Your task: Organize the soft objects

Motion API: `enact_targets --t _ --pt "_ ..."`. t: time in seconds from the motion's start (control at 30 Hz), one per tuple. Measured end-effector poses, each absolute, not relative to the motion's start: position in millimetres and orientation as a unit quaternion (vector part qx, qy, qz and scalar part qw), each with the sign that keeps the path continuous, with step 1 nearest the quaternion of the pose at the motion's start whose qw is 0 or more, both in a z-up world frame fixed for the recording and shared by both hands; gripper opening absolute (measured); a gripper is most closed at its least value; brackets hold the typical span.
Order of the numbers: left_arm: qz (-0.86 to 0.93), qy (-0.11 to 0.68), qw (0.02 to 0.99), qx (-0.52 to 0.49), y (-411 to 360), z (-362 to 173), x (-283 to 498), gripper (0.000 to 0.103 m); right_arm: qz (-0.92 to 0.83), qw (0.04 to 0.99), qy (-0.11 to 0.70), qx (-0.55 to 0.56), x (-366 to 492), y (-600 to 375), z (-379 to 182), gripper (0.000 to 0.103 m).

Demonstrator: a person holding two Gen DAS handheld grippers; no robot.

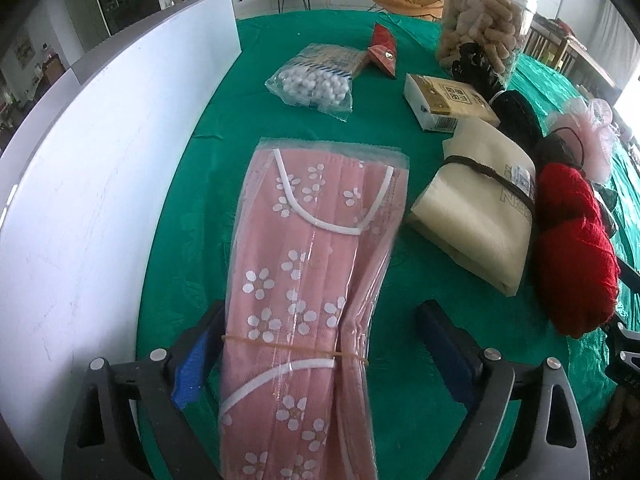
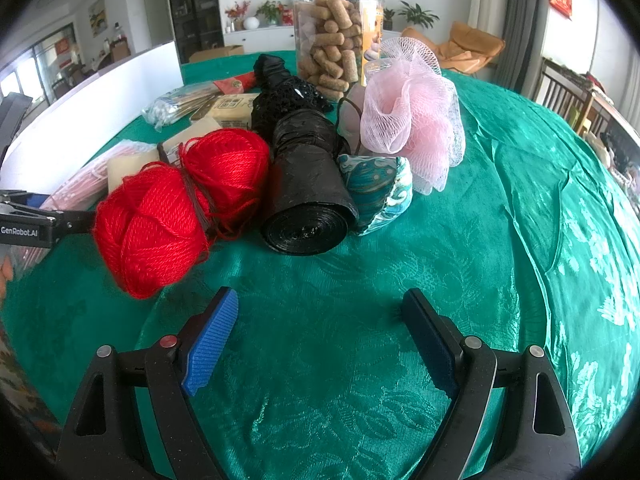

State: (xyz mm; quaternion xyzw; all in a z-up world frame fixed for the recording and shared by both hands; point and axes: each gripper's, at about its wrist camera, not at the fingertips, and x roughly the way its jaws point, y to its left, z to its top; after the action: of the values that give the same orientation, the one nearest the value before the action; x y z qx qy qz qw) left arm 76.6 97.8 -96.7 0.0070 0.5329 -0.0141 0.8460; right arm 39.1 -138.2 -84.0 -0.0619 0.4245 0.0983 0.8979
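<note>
On crinkled green cloth [image 1: 200, 184], fuzzy red yarn [image 2: 180, 208]

"GenRobot.AI" is showing in white letters on the black body of the left gripper [image 2: 24, 224], which is poking in at the left edge of the right wrist view. A square QR-style code is sitting on top of the yellow tissue pack [image 1: 448, 100], too small to read. Dark letters are running along the cream folded cloth [image 1: 476, 204], ending in what looks like "N", the rest hidden under its band. Nothing else is reading clearly.
</note>
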Motion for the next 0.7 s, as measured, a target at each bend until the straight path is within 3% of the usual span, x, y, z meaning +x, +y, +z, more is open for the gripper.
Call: enact_targets --t 0.7 --pt "-0.021 0.540 0.842 0.012 97.2 -97.8 78.3 0.100 0.098 0.898 0.424 -0.062 39.2 -138.3 -84.1 0.087"
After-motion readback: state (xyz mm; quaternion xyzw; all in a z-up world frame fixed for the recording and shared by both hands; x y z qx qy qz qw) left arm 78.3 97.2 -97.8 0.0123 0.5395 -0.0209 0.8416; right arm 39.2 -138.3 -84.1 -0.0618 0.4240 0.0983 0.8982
